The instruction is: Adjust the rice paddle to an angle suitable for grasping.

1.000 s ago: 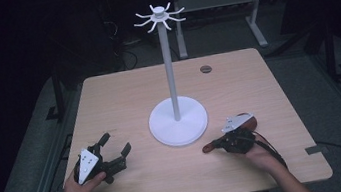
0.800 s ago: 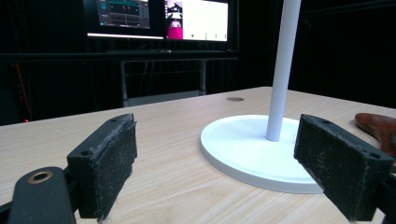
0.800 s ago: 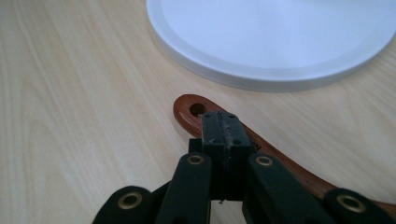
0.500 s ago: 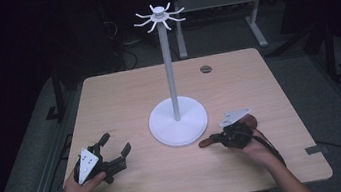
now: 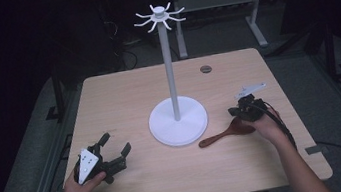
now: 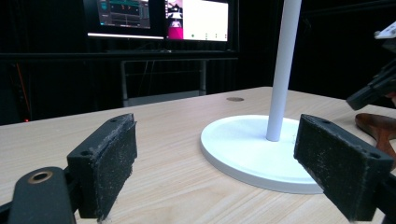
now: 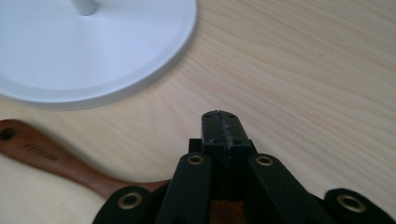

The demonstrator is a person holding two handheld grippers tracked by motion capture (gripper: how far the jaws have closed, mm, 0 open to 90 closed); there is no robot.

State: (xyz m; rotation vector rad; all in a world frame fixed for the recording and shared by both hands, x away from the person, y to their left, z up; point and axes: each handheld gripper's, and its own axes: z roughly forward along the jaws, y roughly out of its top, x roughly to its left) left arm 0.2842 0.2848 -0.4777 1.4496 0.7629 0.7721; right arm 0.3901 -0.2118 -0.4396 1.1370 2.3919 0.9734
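Wooden spoon held beside the stand

Wooden spoon point(image 5: 222, 134) lies near the table's point(image 5: 122, 90) right edge, handle toward the white stand point(image 5: 178, 122). Right gripper point(image 5: 242, 112) is closed on its bowl. Left gripper point(image 5: 114, 148), wide open and holding nothing, rests near the front-left corner.

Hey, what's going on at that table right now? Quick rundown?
Left gripper open, idle. Right gripper shut on wooden spoon, handle toward the white stand. Nothing in the way.

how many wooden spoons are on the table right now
1. The wooden spoon lies on the table right of the white stand. Its bowl end is under the right gripper, whose jaws are shut; its handle points toward the stand's base.
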